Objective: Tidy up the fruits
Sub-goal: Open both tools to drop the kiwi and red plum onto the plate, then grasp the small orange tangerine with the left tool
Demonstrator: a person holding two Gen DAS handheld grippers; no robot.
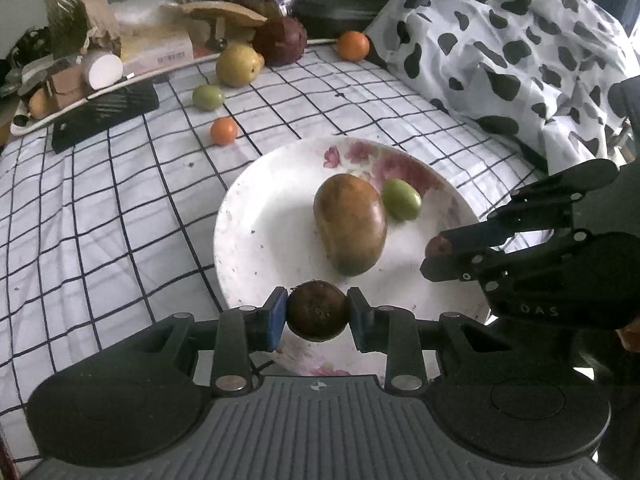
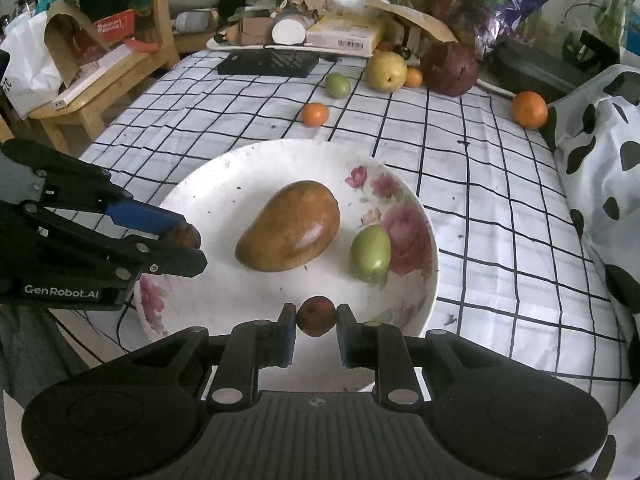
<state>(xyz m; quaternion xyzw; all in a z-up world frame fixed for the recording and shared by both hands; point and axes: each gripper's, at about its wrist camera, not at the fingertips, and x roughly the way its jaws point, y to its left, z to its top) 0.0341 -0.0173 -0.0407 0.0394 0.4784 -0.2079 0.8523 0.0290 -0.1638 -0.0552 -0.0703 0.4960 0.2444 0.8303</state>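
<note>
A white floral plate (image 1: 248, 240) (image 2: 224, 184) holds a brown-green mango (image 1: 350, 224) (image 2: 290, 226) and a small green fruit (image 1: 401, 199) (image 2: 371, 254). My left gripper (image 1: 317, 312) (image 2: 188, 242) is shut on a dark brown round fruit (image 1: 317, 311) (image 2: 185, 235) over the plate's near edge. My right gripper (image 2: 316, 318) (image 1: 434, 258) is shut on a small dark red fruit (image 2: 316, 315) (image 1: 439, 246) over the plate's rim.
On the checked cloth lie a small orange (image 1: 224, 131) (image 2: 315, 114), a green fruit (image 1: 208, 97) (image 2: 337, 85), a yellow pear (image 1: 238, 65) (image 2: 386, 71), a larger orange (image 1: 353, 45) (image 2: 529, 109) and a dark red ball-like fruit (image 1: 280, 40) (image 2: 450, 68). Clutter lines the far edge; a spotted cloth (image 1: 520, 40) is on the right.
</note>
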